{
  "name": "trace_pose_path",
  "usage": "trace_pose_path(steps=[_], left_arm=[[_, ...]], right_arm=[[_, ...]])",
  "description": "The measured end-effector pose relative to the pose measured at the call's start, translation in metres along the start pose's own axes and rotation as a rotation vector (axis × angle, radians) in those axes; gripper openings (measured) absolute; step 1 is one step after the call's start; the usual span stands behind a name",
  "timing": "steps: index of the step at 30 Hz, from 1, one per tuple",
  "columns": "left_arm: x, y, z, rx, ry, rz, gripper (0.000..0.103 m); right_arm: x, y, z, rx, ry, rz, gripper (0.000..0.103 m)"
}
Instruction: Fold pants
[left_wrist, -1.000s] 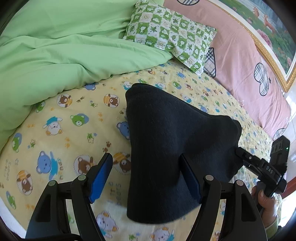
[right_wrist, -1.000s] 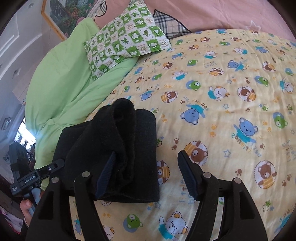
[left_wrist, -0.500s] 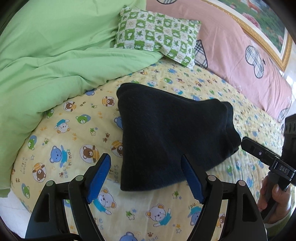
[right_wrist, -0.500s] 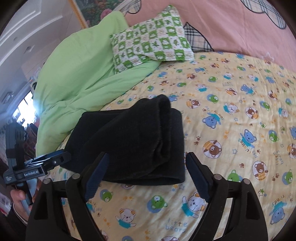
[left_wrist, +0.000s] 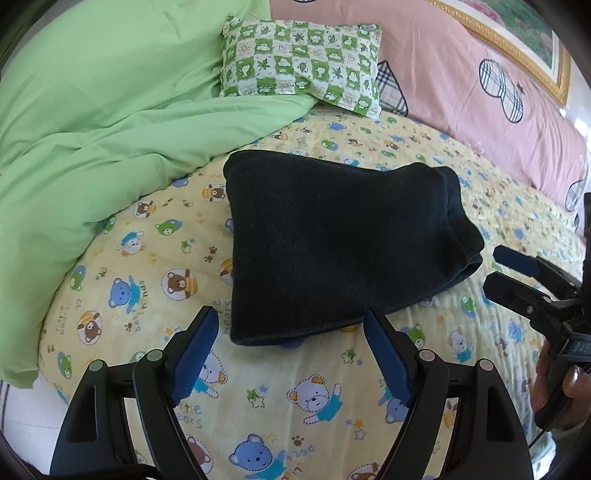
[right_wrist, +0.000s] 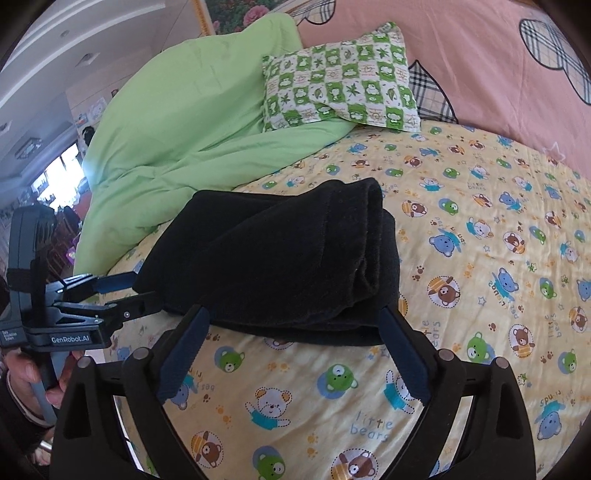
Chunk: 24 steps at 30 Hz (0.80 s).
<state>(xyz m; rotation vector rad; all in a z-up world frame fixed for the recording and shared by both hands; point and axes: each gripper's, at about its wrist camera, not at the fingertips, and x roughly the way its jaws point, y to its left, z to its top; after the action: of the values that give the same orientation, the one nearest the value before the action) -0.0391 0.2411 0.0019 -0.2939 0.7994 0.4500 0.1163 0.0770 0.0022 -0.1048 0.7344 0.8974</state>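
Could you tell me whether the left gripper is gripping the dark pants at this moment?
No, the left gripper stands open and still widening just short of the folded pants, which lie free on the bedsheet.

We see the folded dark pants (right_wrist: 273, 266) lying on the bear-print bed sheet (right_wrist: 480, 280). Our right gripper (right_wrist: 291, 321) is opening, its fingers (right_wrist: 184, 350) clear of the cloth, nothing between them. At nine o'clock the left gripper (right_wrist: 122, 295) sits beside the pants. At twelve o'clock lies a green checked pillow (right_wrist: 340, 96).

Home bedroom, bed w/ bear-print sheet (left_wrist: 155, 266), green duvet (left_wrist: 110, 110), checked pillow (left_wrist: 303, 62)
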Motion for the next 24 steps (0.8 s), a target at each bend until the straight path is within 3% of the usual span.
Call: trace_pose_path(steps=[15, 24], left_arm=[[0.002, -0.008, -0.011, 0.058, -0.006, 0.087, 0.084], [0.005, -0.012, -0.016, 0.066, -0.008, 0.078, 0.085]], right_arm=[[0.009, 0.016, -0.012, -0.090, -0.014, -0.035, 0.095], [0.013, 0.017, -0.017, -0.093, -0.013, -0.033, 0.095]])
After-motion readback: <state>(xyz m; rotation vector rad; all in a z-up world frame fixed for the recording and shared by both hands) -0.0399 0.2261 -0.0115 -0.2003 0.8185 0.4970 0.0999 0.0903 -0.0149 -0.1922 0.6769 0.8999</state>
